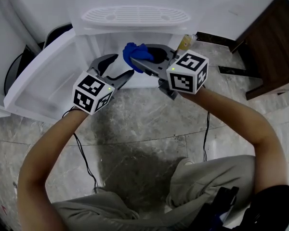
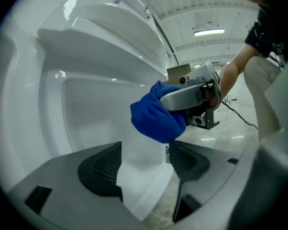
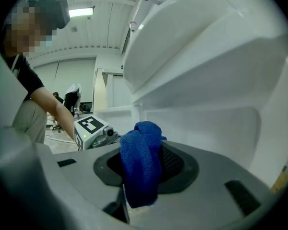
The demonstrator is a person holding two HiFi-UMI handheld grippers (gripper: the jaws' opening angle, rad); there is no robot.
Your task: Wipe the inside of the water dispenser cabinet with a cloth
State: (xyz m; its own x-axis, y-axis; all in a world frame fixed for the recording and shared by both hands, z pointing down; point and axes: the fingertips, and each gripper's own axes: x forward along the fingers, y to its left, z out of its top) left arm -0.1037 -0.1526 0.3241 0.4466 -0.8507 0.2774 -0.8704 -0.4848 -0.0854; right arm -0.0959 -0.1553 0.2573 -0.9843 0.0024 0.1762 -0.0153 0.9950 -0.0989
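Right gripper (image 3: 140,176): fingers clamped on crumpled blue cloth (image 1: 134,53), held at open front of white water dispenser cabinet (image 1: 135,16) | left gripper (image 2: 144,169): fingers apart, just beside open white cabinet door (image 1: 43,81).

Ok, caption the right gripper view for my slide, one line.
Right claw shut on a bunched blue cloth, facing the white water dispenser cabinet.

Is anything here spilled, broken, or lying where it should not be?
Nothing stands out. The cabinet door of the water dispenser is open. The blue cloth is bunched in the right claw, and the left claw is open and empty. No spill shows on the floor.
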